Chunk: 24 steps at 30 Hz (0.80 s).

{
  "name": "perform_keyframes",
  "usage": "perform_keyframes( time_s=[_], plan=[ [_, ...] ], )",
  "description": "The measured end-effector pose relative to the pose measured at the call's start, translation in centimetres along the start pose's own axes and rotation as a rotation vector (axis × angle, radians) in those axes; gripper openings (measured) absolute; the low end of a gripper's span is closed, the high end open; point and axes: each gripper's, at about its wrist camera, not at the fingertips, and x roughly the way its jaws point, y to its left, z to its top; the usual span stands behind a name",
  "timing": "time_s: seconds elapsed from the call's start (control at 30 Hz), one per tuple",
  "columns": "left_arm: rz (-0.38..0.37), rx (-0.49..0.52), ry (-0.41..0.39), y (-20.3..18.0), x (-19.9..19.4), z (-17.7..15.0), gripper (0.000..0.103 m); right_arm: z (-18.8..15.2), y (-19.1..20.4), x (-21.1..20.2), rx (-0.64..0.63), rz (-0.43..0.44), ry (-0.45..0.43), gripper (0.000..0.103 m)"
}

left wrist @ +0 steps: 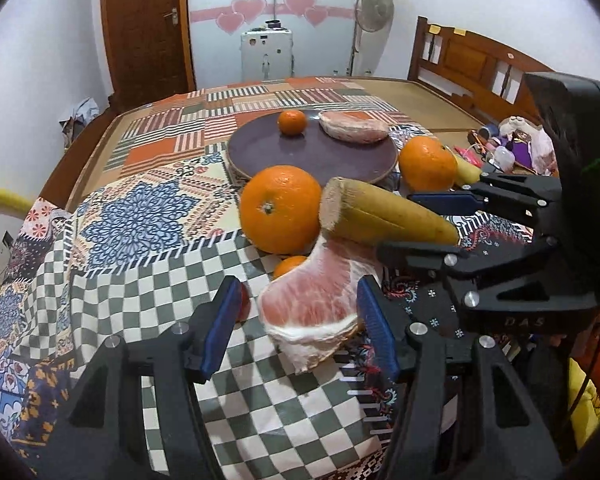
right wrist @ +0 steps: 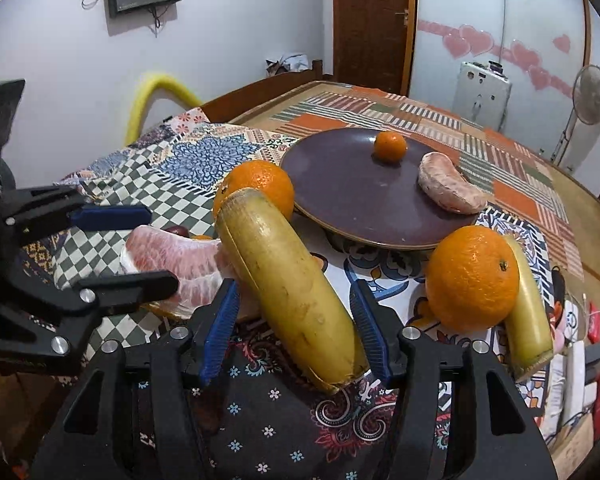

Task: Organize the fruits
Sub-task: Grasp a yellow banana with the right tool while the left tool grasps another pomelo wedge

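Near the front of the bed, left gripper [left wrist: 296, 320] straddles the pomelo wedge [left wrist: 312, 300], jaws half open, not yet pinching; right gripper [right wrist: 296, 320] likewise brackets the banana piece [right wrist: 292, 296]. Next, I'd say: close, lift, carry to the plate [right wrist: 340, 200] beyond.
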Motion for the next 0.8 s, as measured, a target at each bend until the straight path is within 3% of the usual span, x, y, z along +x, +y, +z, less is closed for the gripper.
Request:
perform_keyframes(
  time_s=[0.2,0.27,0.6,0.8],
  plan=[
    [-0.042,-0.018,0.009,0.0,0.7,0.0,0.06,-1.3,-0.1,-1.1,0.015,0.018,-0.021,0.039],
    [-0.046,-0.018,0.006,-0.2,0.6,-0.1,0.054,-1.7,-0.2,-1.5,0.017,0.01,-0.024,0.036],
    [-0.102,0.01,0.044,-1.9,-0.1,-1.5,0.047,-4.1,-2.3,-3.3,0.098,-0.049,-0.017,0.034],
    [-0.137,0.03,0.096,-3.1,0.5,-1.8,0.047,-4.6,-2.1,-3.9,0.075,-0.086,0.008,0.033]
  ],
)
